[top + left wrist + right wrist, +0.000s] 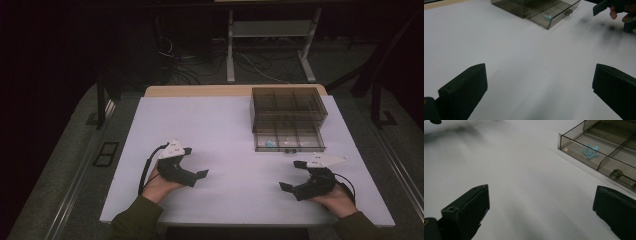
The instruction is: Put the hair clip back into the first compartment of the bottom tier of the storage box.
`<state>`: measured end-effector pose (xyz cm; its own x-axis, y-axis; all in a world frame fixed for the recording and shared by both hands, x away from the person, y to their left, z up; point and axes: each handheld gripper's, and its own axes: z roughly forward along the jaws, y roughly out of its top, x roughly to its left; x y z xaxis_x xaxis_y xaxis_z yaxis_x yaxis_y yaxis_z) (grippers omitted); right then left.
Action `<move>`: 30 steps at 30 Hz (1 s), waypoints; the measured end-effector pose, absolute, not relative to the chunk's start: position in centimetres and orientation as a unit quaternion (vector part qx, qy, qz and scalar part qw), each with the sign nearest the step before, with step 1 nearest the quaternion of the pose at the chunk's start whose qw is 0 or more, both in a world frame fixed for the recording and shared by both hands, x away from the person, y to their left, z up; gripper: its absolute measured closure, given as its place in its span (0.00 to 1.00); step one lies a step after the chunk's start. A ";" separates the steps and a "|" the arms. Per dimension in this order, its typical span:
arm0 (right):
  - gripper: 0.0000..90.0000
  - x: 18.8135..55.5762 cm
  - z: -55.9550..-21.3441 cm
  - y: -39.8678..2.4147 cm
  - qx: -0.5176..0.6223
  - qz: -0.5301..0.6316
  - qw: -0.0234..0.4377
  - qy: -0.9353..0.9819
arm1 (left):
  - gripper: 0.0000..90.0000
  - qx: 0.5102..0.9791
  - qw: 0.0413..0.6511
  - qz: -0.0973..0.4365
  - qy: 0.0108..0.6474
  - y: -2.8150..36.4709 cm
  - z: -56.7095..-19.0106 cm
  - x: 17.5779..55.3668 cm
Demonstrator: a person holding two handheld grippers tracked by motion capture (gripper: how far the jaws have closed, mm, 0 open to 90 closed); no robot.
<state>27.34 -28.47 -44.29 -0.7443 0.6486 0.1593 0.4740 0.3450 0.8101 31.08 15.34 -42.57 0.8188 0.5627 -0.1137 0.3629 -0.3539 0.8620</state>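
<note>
Black left gripper [196, 161] and right gripper [293, 175] resting low on table [220, 130], fingers spread wide, empty.

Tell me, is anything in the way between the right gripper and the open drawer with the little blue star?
Nothing visible is. Bare white table lies between the right gripper and the open drawer; the blue star sits inside behind the drawer's clear front wall.

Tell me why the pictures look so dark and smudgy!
High view: the room around the white table is nearly black, so only the tabletop glows. Left gripper view: soft dark shadows smear the table near the far right claw, and the clear drawer box looks hazy. Right gripper view: the blue star is fairly sharp; the near jaws are blurry.
</note>
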 end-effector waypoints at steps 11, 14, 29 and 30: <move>0.00 27.4 -44.4 -28.5 0.346 0.457 0.098 0.814 | 0.00 0.812 0.491 0.108 0.296 17.7 -43.2 29.8; 0.00 27.4 -44.4 -28.4 0.347 0.456 0.098 0.814 | 0.00 0.811 0.489 0.109 0.302 18.3 -43.4 29.5; 0.00 27.4 -44.4 -28.5 0.349 0.454 0.099 0.813 | 0.00 0.810 0.482 0.108 0.316 19.5 -44.1 28.5; 0.00 27.4 -44.4 -28.5 0.350 0.454 0.099 0.813 | 0.00 0.811 0.480 0.109 0.316 19.5 -44.1 28.4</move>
